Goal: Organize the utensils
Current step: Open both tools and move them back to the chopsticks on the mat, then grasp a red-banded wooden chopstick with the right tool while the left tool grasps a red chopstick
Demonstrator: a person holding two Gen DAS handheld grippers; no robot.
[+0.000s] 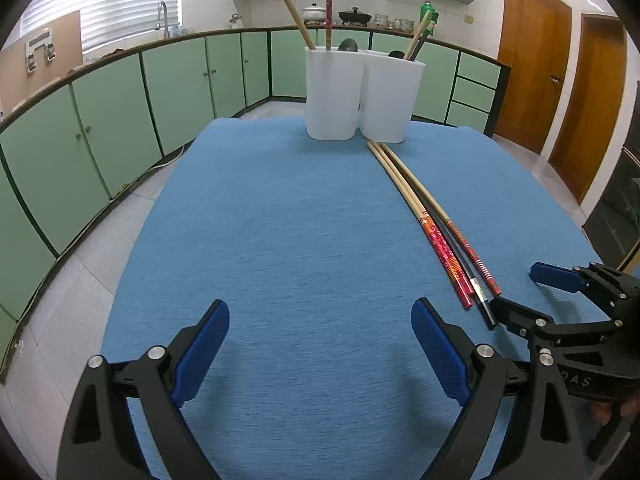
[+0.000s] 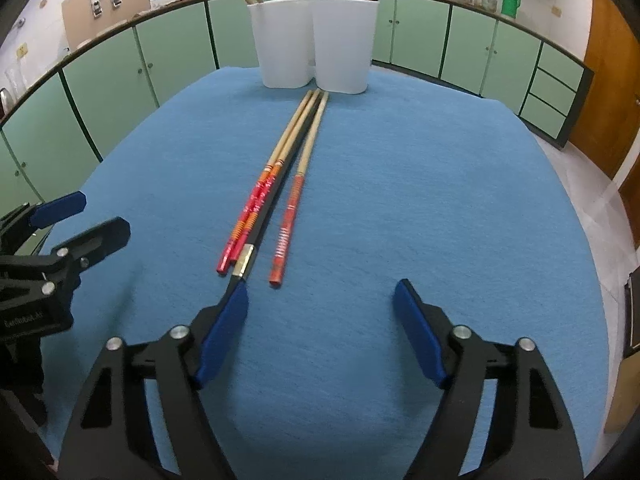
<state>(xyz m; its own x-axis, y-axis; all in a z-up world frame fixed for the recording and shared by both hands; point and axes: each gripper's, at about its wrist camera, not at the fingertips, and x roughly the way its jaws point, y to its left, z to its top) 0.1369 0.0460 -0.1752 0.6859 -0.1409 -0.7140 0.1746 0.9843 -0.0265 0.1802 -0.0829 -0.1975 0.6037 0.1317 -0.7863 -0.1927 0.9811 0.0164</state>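
We've got both grippers low over the blue worktop, side by side. Left gripper has its jaws spread wide, nothing btwn the blue pads. Right gripper is spread wide too, w/ nothing held, though its left fingertip sits right at the near end of the black chopstick (touching or just above, can't tell).

Four chopsticks lie in a tight bunch on the worktop, running away from us toward the white holders: two w/ red patterned ends on the left, the black one w/ a metal band beside them, then one more red-ended stick a bit apart on the right. Their far tips sit just short of the holders.

Two white holders stand touching each other at the far edge; left one has a wooden handle and a red stick poking up, right one has a few sticks leaning out.
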